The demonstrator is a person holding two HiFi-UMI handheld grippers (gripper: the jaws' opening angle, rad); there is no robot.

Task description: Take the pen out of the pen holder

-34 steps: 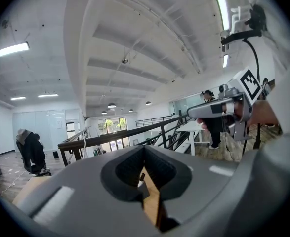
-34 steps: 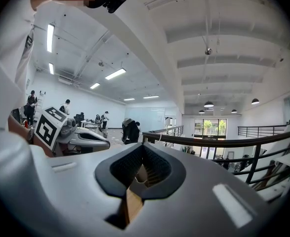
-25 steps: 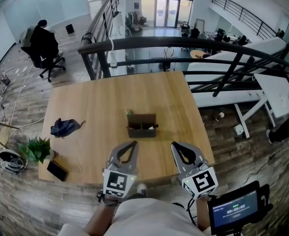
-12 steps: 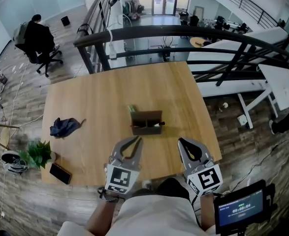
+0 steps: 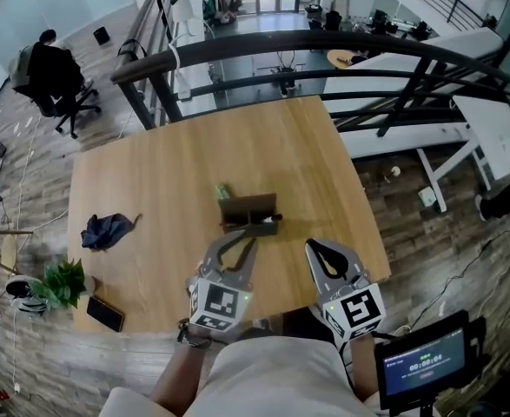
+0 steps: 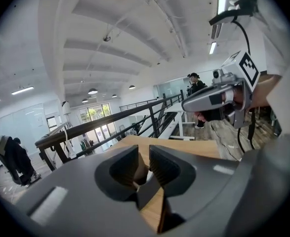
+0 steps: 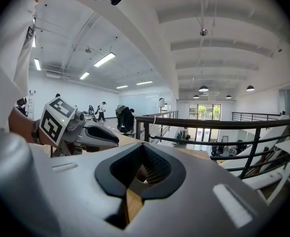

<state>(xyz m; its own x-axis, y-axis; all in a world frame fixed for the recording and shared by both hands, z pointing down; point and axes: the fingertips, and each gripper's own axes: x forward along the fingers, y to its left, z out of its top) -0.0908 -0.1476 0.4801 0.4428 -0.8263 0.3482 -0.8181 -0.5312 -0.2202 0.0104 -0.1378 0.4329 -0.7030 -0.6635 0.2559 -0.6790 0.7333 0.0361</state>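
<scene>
A brown pen holder (image 5: 248,209) stands on the wooden table (image 5: 150,163). A green pen (image 5: 223,191) sticks up at its left end, and a dark pen (image 5: 270,220) lies across its front right. My left gripper (image 5: 241,241) is just in front of the holder, its tips close to it. Its jaws have just been opening and stand open with nothing between them; the left gripper view shows the gap (image 6: 144,164). My right gripper (image 5: 312,248) hovers to the holder's right and nearer to me, shut and empty (image 7: 142,149).
A dark blue cloth (image 5: 107,230) lies at the table's left. A potted plant (image 5: 59,283) and a black phone (image 5: 104,314) sit at the near left corner. A black railing (image 5: 324,50) runs behind the table. A small screen (image 5: 420,372) hangs at my right.
Both grippers have moved forward toward the pen holder. The left gripper's jaws, shut before, now stand apart. The right gripper stays shut.
</scene>
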